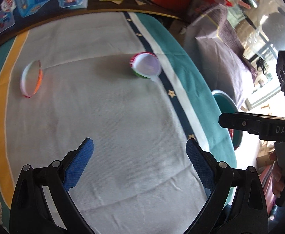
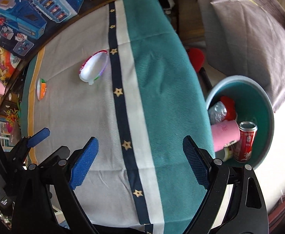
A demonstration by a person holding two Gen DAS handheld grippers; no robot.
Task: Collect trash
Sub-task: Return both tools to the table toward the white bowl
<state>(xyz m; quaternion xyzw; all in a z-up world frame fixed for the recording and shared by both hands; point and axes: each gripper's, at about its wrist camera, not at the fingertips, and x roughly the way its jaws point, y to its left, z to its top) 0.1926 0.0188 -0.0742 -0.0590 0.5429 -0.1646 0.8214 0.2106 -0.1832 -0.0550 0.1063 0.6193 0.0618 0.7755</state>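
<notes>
Trash on the tablecloth (image 1: 103,117), a white cup (image 1: 146,65) and an orange-rimmed cup (image 1: 32,80), lies well ahead of the left gripper (image 1: 139,156) and right gripper (image 2: 140,156), both spread wide and empty, while the teal bin (image 2: 263,105) holds a red can (image 2: 245,142).

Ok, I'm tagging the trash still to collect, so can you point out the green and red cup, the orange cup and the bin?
green and red cup (image 1: 145,65), left wrist view, on its white inside.
orange cup (image 1: 32,79), left wrist view, on its open mouth.
bin (image 2: 267,105), right wrist view, on its teal inner wall.
</notes>
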